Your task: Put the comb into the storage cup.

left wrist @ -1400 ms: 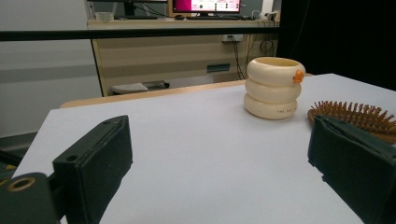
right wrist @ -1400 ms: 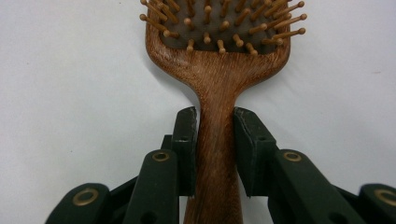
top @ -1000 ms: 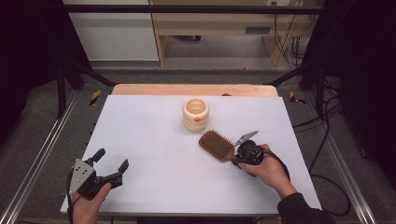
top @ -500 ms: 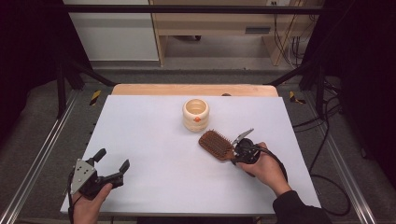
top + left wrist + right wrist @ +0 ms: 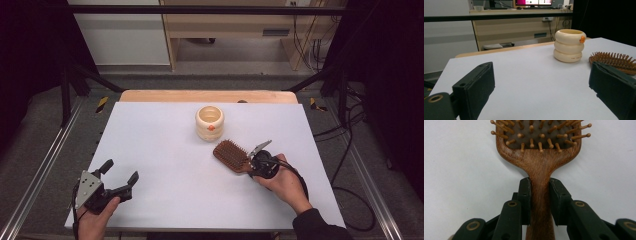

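A wooden paddle hairbrush (image 5: 230, 154) lies bristles up on the white table (image 5: 150, 145), right of centre. My right gripper (image 5: 251, 166) is at its handle. In the right gripper view the handle (image 5: 540, 202) runs between the two black pads (image 5: 525, 192), which press on both of its sides; the jaws have just been closing on it. A cream ribbed cup (image 5: 209, 122) with an orange dot stands behind the brush. My left gripper (image 5: 121, 171) rests near the front left edge, open, with nothing between its jaws (image 5: 541, 82). That view looks across to the cup (image 5: 569, 48) and the brush (image 5: 615, 61).
A wooden strip (image 5: 207, 96) runs along the table's far edge. Metal frame rails (image 5: 45, 165) flank the table on both sides. Cables (image 5: 350, 165) trail on the floor to the right. A shelf unit (image 5: 225, 30) stands beyond the table.
The right gripper's jaws have drawn in around the brush handle. Both hands stay where they were, and the brush and cup have not shifted.
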Demonstrator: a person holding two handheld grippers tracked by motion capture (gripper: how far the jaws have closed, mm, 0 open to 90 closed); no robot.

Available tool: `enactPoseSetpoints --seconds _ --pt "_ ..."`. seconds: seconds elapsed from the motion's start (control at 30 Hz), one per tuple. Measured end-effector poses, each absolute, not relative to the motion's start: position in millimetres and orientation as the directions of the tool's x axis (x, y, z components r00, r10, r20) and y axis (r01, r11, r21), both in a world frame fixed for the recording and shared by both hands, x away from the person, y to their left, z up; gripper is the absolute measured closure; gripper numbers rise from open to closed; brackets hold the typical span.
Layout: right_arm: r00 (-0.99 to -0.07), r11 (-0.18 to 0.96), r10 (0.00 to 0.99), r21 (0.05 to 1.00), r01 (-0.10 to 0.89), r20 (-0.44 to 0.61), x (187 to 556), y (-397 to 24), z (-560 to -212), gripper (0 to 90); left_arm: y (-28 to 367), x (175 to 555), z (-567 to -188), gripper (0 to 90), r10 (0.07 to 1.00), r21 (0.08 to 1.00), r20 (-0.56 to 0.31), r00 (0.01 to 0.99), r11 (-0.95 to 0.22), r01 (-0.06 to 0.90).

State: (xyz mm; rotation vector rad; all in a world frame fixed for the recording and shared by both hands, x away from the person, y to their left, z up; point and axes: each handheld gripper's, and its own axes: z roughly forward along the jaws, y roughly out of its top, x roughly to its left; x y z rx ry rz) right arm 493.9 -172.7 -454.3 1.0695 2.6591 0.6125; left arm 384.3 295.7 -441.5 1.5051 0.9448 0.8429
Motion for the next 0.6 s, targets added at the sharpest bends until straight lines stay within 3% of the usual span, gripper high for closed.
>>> enactPoseSetpoints --seconds 0.33,0.6 --pt "-0.687 0.562 0.725 0.615 0.553 -0.045 479 -189 -444 72.6 268 385 -433 5.0 0.855 0.985 -0.093 0.511 0.005 0.172" --pt "-0.662 0.484 0.748 0.718 0.501 -0.042 476 -187 -444 72.6 233 403 -409 4.8 0.797 0.985 -0.114 0.593 0.013 0.172"
